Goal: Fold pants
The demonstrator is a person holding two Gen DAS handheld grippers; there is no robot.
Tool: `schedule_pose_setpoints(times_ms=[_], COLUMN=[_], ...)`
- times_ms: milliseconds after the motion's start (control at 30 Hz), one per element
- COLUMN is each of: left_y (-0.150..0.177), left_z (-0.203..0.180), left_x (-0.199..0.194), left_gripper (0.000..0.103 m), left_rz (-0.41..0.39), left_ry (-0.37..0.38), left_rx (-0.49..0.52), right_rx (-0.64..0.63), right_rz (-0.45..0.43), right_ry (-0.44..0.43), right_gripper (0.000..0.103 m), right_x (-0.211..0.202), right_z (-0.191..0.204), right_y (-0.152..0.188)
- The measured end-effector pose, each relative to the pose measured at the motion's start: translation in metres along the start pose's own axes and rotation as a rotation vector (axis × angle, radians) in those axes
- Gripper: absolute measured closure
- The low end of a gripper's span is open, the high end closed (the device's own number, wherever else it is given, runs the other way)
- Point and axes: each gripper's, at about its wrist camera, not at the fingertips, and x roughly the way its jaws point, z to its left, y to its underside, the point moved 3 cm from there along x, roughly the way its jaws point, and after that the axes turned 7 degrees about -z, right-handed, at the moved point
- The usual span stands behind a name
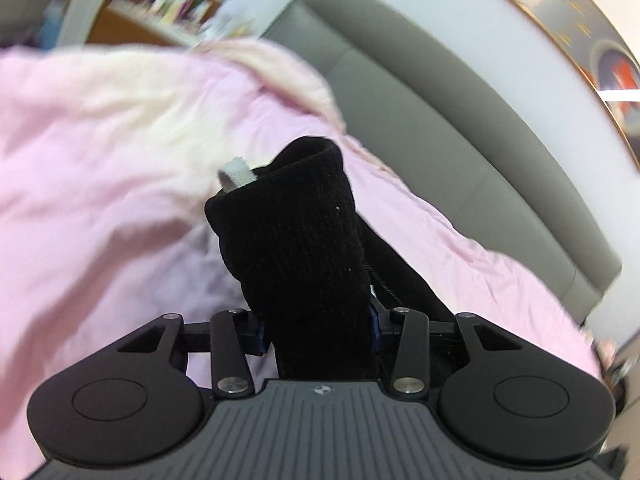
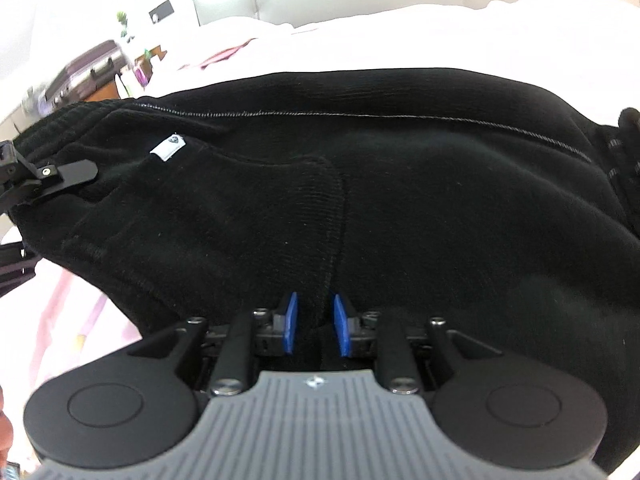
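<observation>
Black knit pants [image 2: 400,200] lie spread across a pink bed sheet in the right wrist view, with a small white label [image 2: 170,146] near the waistband. My right gripper [image 2: 316,328] is shut on a fold of their near edge, and black cloth fills the gap between its blue pads [image 2: 289,326]. In the left wrist view, my left gripper [image 1: 316,332] is shut on a thick bunch of the pants [image 1: 296,232] that stands up in front of the camera, with a white tag [image 1: 236,174] at its top. The left gripper [image 2: 44,176] also shows at the left edge of the right wrist view.
The pink bed sheet [image 1: 100,160] covers the bed under the pants. A grey padded headboard [image 1: 460,120] runs behind it, below a white wall. Blurred shelves [image 1: 160,4] and a suitcase [image 2: 88,68] stand off to the left.
</observation>
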Motion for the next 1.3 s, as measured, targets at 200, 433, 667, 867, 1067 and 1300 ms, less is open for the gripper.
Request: schedule_pose_setpoints(times_ms=[200,433,667,867,1067,1300], left_y=[0.007,0.059,0.172,0.234,0.159,0.068], left_z=[-0.06,-0.157,-0.214,-0.215,-0.21,-0.111], left_x=[-0.003,0.018,0.048,0.072,0.014,0.046], left_gripper=[0.056,0.056,0.056,0.044,0.0,0.0], left_rz=[-0.064,-0.043,0.148,0.215,0.269,0.35], left_ry=[0.053,0.108,0.16,0.119,0.263,0.123], left_rx=[0.318,0.822,1.535,1.817,1.35,0.616], right_rx=[0.114,0.276,0.534,0.495,0.512,0.561], right_rz=[-0.007,-0.017,-0.092,-0.126,-0.201,-0.302], right_ry=[-0.056,-0.011,0.041,0.083,0.111,0.198], right_gripper=[0.086,0.082,0.078,0.076,0.067,0.049], right_x=[-0.028,-0.108,-0.178,-0.185,-0.211,-0.223], right_z=[-0.035,-0.107,-0.178,-0.197,-0.239,-0.318], right_y=[-0.009,-0.017,-0.024,-0.033,-0.037,-0.053])
